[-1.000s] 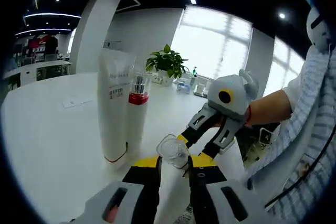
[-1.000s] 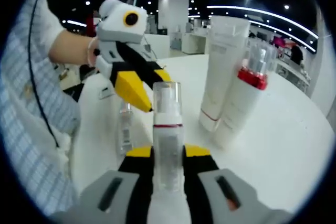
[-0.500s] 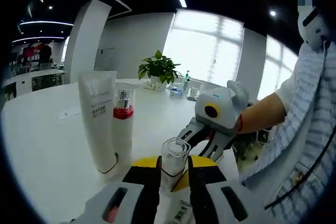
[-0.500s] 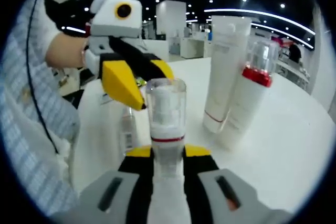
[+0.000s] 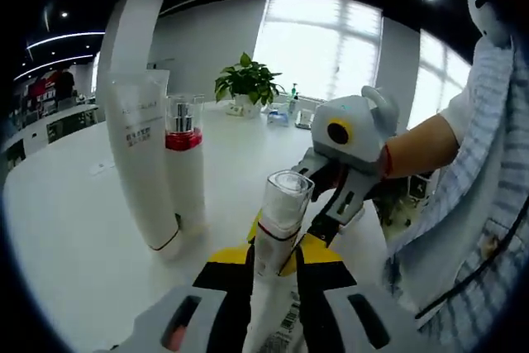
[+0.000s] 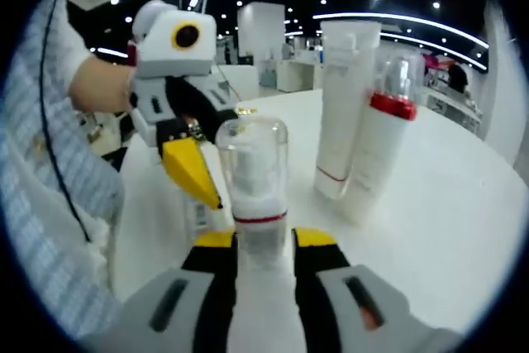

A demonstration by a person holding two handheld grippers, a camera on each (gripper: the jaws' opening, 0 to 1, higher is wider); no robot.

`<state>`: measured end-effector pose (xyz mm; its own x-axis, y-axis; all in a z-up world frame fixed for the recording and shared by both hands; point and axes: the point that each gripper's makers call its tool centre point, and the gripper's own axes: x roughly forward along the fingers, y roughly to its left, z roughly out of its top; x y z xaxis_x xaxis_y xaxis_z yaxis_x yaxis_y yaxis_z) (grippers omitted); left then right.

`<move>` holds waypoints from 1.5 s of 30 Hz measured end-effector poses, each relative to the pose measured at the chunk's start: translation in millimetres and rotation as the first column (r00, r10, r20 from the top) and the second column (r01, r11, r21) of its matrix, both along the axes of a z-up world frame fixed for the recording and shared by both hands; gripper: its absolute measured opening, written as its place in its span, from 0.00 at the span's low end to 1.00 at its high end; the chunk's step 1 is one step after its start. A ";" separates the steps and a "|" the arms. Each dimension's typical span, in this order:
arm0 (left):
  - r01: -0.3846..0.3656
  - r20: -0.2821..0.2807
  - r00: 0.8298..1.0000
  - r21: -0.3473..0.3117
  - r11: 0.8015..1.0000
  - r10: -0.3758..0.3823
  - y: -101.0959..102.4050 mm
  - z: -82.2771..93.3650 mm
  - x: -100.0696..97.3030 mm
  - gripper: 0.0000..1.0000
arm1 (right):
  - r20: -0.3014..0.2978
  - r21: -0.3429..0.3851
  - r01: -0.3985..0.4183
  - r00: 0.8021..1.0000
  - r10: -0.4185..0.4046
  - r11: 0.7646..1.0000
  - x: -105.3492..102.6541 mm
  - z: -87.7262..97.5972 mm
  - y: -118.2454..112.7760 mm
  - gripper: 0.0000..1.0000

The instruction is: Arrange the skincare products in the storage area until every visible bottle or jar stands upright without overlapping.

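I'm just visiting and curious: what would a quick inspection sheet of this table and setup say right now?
Surface: white table, bare around the products.
Job's things: white tube and red-collared bottle upright, side by side; clear-capped bottle and pump bottle held roughly upright.
Clutter: potted plant and small items at the far edge; a flat card.
Grippers: left gripper shut on the clear-capped bottle; right gripper shut on the pump bottle.
Cables: thin dark cord over the person's striped shirt.
Surroundings: bright windows, ceiling lights, showroom behind.
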<state>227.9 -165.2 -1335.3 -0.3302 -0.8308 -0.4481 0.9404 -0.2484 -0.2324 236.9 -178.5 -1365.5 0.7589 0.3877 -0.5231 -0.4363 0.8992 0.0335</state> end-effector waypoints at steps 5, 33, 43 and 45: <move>-0.014 0.025 1.000 0.047 0.999 0.012 3.0 -14.2 4.6 0.21 | -0.013 0.012 0.043 0.999 -0.043 0.999 -7.3 -5.6 -6.3 0.29; -0.071 0.158 0.986 0.112 0.991 0.053 -9.2 -35.0 -3.6 0.15 | 0.040 0.041 0.188 0.981 -0.189 0.981 -16.1 4.6 -15.7 0.11; -0.149 0.152 0.980 0.134 0.980 0.128 -19.9 -40.4 10.2 0.14 | 0.023 0.044 0.238 0.971 -0.240 0.970 -5.0 -0.7 -28.7 0.10; -0.161 0.156 0.978 0.131 0.978 0.140 -24.4 -40.8 14.0 0.14 | 0.027 0.043 0.244 0.969 -0.246 0.969 -2.1 -0.1 -30.4 0.10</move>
